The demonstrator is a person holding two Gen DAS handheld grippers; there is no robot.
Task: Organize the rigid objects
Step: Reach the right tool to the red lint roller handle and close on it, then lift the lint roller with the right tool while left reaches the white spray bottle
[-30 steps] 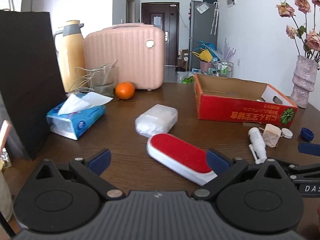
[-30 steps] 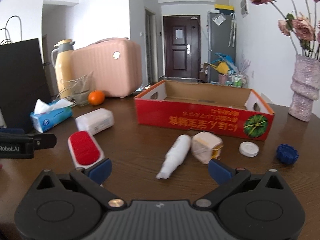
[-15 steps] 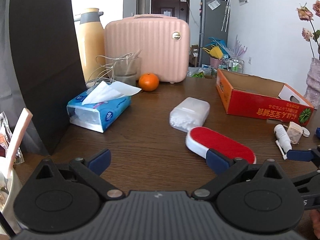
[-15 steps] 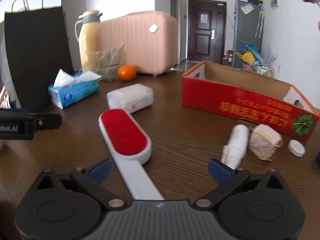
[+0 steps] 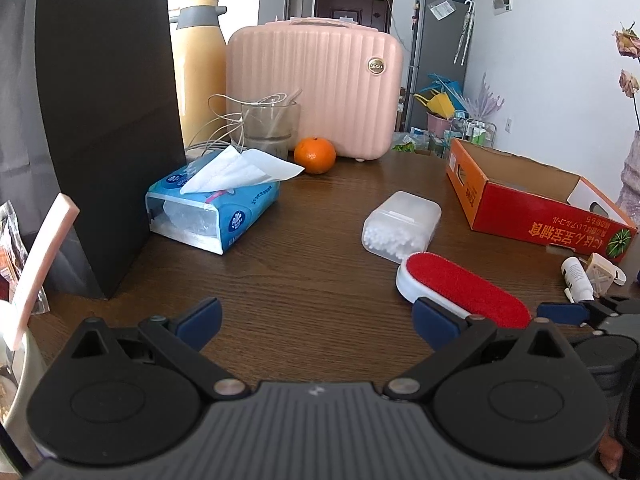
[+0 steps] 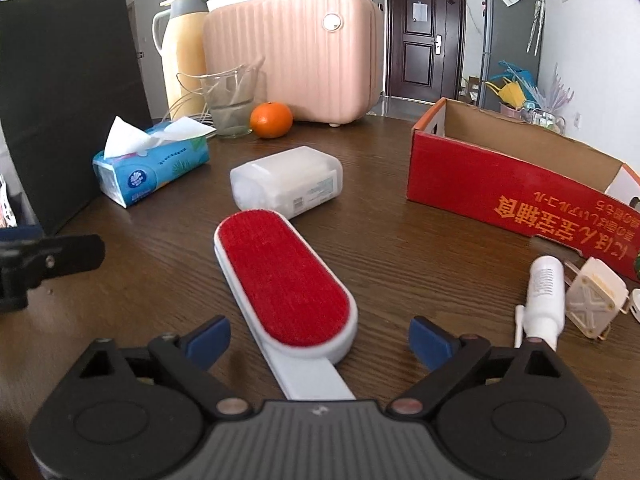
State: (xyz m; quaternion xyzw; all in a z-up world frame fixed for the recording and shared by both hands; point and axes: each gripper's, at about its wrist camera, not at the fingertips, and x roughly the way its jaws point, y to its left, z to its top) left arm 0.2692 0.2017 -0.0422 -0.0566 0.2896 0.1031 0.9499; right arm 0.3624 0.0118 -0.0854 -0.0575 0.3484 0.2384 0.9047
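Both grippers have slid leftward along the table since a second ago. On the left, the left gripper (image 5: 316, 320) hangs wide with nothing between its pads. Right of it, the right gripper (image 6: 318, 338) straddles the white handle of the red lint brush (image 6: 280, 276), lying flat near the cotton swab box (image 6: 288, 186); its jaws are closing, pads not yet touching. It looks like the pickup step: next, pinch the handle squarely and carry it toward the red cardboard box (image 6: 500, 188).

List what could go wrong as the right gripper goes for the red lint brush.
1. The right gripper is closing around the lint brush where head meets narrow handle; a grip this far from the long head's middle may let it droop or twist.
2. The cotton swab box sits just off the brush's far tip, so a forward push could shove it.
3. The left gripper hovers open nearby and could collide.
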